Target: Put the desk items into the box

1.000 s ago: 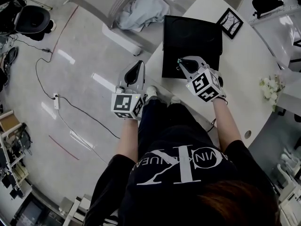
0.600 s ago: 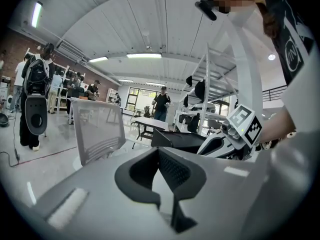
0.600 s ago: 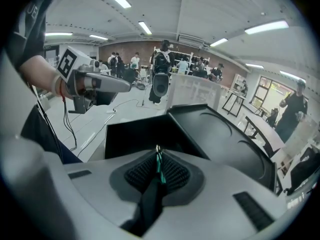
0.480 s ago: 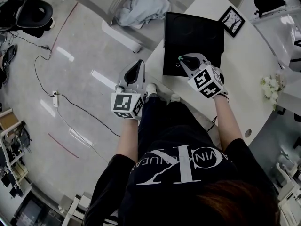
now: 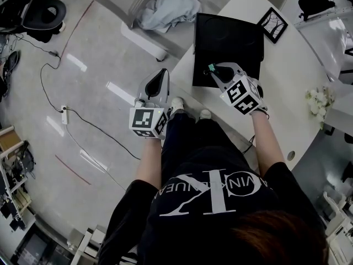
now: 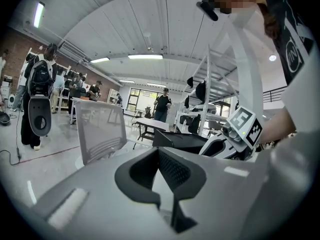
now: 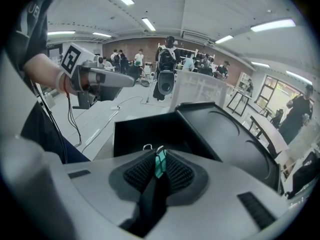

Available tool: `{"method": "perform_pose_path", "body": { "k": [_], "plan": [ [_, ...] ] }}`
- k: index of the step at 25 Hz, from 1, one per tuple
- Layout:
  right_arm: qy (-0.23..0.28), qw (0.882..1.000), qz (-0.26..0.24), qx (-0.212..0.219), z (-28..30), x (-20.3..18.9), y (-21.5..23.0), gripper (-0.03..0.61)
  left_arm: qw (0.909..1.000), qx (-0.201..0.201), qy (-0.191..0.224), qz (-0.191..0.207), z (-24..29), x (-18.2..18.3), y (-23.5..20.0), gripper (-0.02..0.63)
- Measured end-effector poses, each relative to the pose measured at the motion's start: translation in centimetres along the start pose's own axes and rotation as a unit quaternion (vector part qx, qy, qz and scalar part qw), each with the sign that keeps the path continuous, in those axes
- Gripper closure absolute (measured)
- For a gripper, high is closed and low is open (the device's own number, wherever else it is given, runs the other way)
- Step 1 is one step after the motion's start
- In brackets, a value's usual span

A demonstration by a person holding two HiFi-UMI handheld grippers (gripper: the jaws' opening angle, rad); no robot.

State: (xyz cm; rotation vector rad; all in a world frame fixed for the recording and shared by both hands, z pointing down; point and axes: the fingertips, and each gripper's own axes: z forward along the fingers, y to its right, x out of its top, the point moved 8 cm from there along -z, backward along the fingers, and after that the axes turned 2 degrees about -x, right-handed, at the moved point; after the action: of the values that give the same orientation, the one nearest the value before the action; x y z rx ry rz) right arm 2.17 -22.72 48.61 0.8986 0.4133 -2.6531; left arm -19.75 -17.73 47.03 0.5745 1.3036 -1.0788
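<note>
An open black box [image 5: 227, 36] lies on the white table [image 5: 287, 76]; in the right gripper view its hollow [image 7: 150, 131] is just ahead of the jaws. My right gripper [image 5: 212, 70] hangs over the box's near edge, shut on a small teal item [image 7: 160, 163] with a metal ring. That teal item [image 5: 210, 68] shows as a speck at the jaw tips in the head view. My left gripper [image 5: 161, 80] is held off the table's edge above the floor, shut and holding nothing; its pads [image 6: 172, 171] meet.
A framed picture [image 5: 270, 25] lies beyond the box, with white flowers [image 5: 319, 101] at the table's right. A chair with a pale cloth [image 5: 165, 7] stands left of the table, and a cable [image 5: 66, 115] crosses the floor. People stand far off.
My right gripper has edged slightly forward over the box's near edge with the teal item. The left gripper has hardly moved.
</note>
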Motion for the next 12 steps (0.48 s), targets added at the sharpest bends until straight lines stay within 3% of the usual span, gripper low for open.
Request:
{"method": "perform_pose_path", "body": {
  "k": [12],
  "plan": [
    [0.003, 1.000, 0.003, 0.017, -0.77, -0.24, -0.51, 0.543, 1.0000, -0.002, 0.001, -0.001, -0.04, -0.02, 0.61, 0.603]
  ]
}}
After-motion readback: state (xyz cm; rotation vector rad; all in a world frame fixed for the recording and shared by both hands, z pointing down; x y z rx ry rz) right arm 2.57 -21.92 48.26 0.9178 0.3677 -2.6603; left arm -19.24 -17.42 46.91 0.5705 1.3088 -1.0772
